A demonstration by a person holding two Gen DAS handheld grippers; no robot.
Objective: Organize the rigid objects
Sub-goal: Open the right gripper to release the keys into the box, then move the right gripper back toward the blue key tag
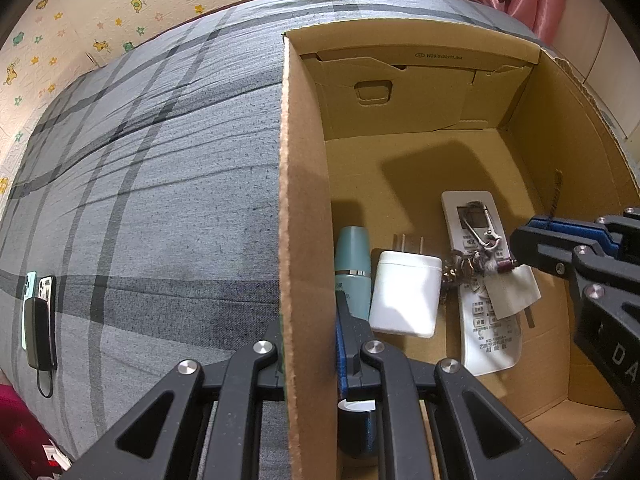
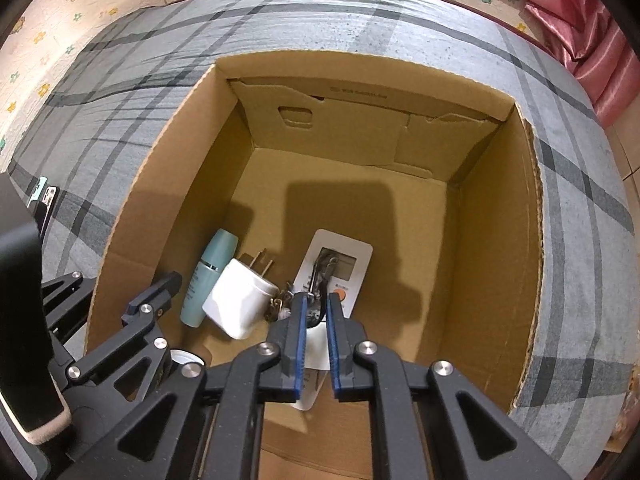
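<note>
A cardboard box (image 1: 308, 168) (image 2: 500, 208) sits on a grey plaid bed. Inside lie a teal bottle (image 1: 352, 260) (image 2: 208, 276), a white charger plug (image 1: 404, 296) (image 2: 240, 304), a white remote (image 1: 486, 320) (image 2: 340, 264) and a key bunch with carabiner (image 1: 476, 256) (image 2: 320, 276) on the remote. My left gripper (image 1: 310, 320) is shut on the box's left wall, one finger on each side. My right gripper (image 2: 317, 304) hovers over the keys, jaws slightly apart around them; it also shows in the left wrist view (image 1: 520, 240).
Two phones with a power bank (image 1: 38, 316) (image 2: 44, 200) lie on the bed left of the box. A dark capped container (image 1: 358, 420) sits in the box's near left corner. Pink curtain (image 2: 592, 40) hangs at the far right. Patterned wall behind.
</note>
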